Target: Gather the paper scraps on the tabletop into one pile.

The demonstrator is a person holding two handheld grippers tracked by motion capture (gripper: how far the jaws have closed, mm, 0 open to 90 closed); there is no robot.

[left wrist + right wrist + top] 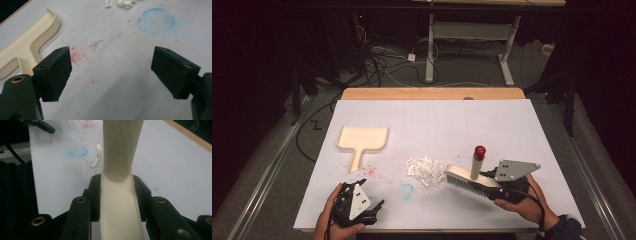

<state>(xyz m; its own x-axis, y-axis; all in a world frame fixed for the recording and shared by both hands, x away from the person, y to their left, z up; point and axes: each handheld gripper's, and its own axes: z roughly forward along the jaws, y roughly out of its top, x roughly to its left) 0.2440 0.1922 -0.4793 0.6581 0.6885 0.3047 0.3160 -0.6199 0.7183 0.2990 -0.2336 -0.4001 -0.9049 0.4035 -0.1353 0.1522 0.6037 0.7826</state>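
A cream hand brush (467, 181) is clamped in the right gripper (504, 187), whose jaws are closed against both sides of the brush body, as is seen in the right gripper view, where the cream body (120, 207) is pinched tightly between them. The brush's handle, tipped with a red cap (480, 151), rises upright just ahead of this gripper, and the bristles are seen resting on the white table cover (492, 125). A pile of white scraps (426, 169) lies directly beyond the brush head, on the side away from the right gripper, with the nearest pieces touching or almost touching the bristles.

The left gripper (362, 202) is held low over the table with nothing between its jaws, which are spread wide apart. Ahead of it and off to its left, the cream dustpan (361, 140) is lying flat, its handle pointed back toward this gripper; in the left gripper view the dustpan (30, 47) is found just past the left jaw. Red specks (77, 57) are scattered between the jaws, and a faint blue ring (156, 21) is marked farther ahead, toward the right jaw.
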